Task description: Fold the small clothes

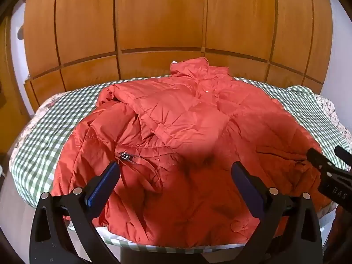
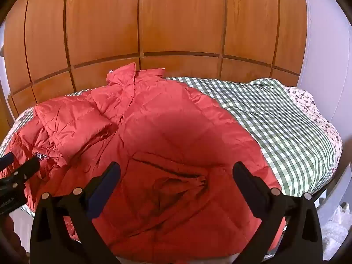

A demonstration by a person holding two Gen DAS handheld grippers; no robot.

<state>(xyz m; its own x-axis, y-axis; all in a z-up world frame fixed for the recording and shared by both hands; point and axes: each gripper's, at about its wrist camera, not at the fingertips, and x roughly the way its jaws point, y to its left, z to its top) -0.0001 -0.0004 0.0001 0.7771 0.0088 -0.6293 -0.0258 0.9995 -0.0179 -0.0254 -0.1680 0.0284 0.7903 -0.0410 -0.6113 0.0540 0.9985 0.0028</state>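
Both pairs of jaws are standing wide apart and are holding nothing: we are keeping the left gripper (image 1: 175, 169) and the right gripper (image 2: 176, 169) hovering over the near hem of the red jacket (image 1: 176, 121). This jacket is lying spread on the green checked cloth (image 2: 275, 114) that is covering the table, with its collar (image 1: 193, 66) pointing to the wooden wardrobe (image 1: 154, 17) behind. One sleeve (image 2: 72, 114) is lying folded over the front, on the left side. We are judging that the next fold is only starting. To do it well, we are thinking that each gripper should be pinching the padded cloth near a side edge, both layers together, because this slippery material is escaping easily. The pocket zipper (image 1: 125, 156) is sitting just beside the left fingers (image 1: 105, 182), so we should be avoiding it. The near hem is hanging a little over the table edge. On the right side of the cloth much open room is remaining, while on the left side less is showing
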